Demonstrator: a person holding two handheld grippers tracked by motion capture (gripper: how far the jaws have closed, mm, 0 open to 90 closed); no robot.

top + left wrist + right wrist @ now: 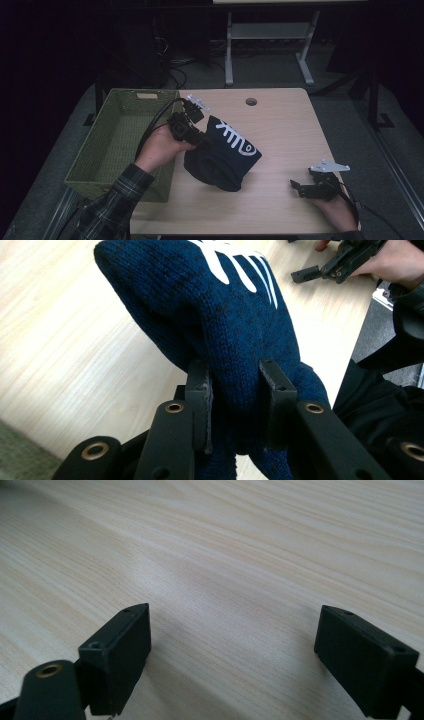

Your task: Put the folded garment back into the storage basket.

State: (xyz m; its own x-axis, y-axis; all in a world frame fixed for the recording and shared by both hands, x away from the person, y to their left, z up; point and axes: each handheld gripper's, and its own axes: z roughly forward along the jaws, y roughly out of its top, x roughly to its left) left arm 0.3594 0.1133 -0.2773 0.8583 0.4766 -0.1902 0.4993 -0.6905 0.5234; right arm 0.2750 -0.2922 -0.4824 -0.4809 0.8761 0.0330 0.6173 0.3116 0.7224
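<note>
Beside the woven basket (117, 145), the left gripper (235, 390) pinches a fold of a blue knit hat (225, 155), which hangs over the table (285, 125); the right gripper (232, 650) rests spread, well apart.

1. You work at a light wood table (280, 130) with a round cable hole (251, 102) near its far edge.
2. Grey floor (280, 70) surrounds it.
3. Beyond you stands a white desk frame (270, 35), with cables (175, 65) lying beside it.
4. The room is dark.
</note>
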